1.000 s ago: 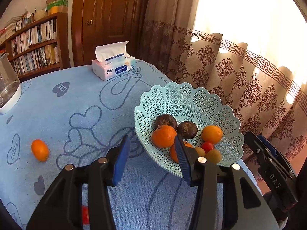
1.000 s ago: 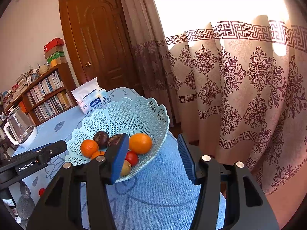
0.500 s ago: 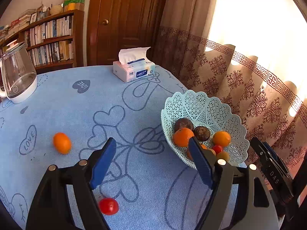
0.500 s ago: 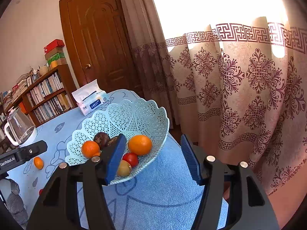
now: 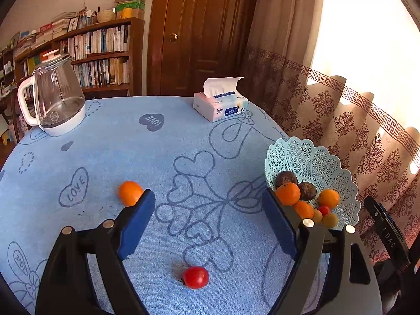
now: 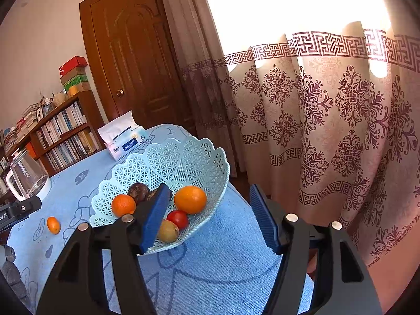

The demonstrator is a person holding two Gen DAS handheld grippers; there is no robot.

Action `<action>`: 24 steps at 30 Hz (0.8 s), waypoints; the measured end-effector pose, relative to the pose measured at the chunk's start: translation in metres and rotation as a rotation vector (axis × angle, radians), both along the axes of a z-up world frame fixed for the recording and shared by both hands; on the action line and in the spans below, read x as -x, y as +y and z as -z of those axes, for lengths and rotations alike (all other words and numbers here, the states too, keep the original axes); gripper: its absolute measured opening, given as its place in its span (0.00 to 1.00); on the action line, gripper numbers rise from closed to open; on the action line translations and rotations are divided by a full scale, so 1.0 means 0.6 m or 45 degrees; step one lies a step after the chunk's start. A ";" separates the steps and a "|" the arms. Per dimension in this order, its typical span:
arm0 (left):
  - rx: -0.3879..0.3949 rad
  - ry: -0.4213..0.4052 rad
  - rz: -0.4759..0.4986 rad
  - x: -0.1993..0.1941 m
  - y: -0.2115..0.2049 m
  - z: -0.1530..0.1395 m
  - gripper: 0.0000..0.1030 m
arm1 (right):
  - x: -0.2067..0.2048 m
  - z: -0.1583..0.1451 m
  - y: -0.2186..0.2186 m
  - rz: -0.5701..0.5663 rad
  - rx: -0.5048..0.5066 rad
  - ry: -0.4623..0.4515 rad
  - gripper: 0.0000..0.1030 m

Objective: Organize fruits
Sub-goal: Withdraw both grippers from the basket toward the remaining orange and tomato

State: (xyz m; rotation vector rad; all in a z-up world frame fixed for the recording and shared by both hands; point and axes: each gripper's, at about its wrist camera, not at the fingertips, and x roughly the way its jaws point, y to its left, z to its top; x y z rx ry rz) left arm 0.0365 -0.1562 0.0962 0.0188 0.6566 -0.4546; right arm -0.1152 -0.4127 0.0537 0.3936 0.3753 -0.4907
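Left wrist view shows the left gripper point(image 5: 207, 225) with its blue-padded jaws spread wide and holding nothing, hovering above the round counter covered in a blue heart-patterned cloth point(image 5: 118, 144). A small round red tomato point(image 5: 195, 277) lies on the cloth below and between the jaws, near the lower edge of the view. A loose orange mandarin point(image 5: 129, 193) sits on the cloth just beside the tip of the left jaw, partly hidden by it. The pale-blue lattice plastic fruit basket point(image 5: 309, 157) stands to the right, behind the right jaw, near the counter's edge by the patterned curtain point(image 5: 367, 131). It holds several orange, dark brown, red and yellowish fruits.

Farther back stand a white tissue pack point(image 5: 220, 105) and a clear glass kettle with a white handle point(image 5: 56, 94).

From the right wrist view, the right gripper point(image 6: 207, 218) is likewise spread and empty. Its left jaw overlaps the near rim of the basket point(image 6: 183, 157), and its right jaw hangs over the counter's edge. The loose mandarin point(image 6: 53, 225) lies well apart, to the far left.
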 end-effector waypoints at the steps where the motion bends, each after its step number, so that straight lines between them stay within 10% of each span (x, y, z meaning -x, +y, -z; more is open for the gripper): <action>1: -0.004 -0.002 -0.010 0.000 0.004 0.001 0.80 | 0.000 0.000 -0.001 -0.002 -0.002 0.000 0.64; 24: -0.117 0.016 -0.251 -0.038 0.124 0.046 0.89 | -0.030 -0.010 0.060 -0.341 -0.032 0.056 0.71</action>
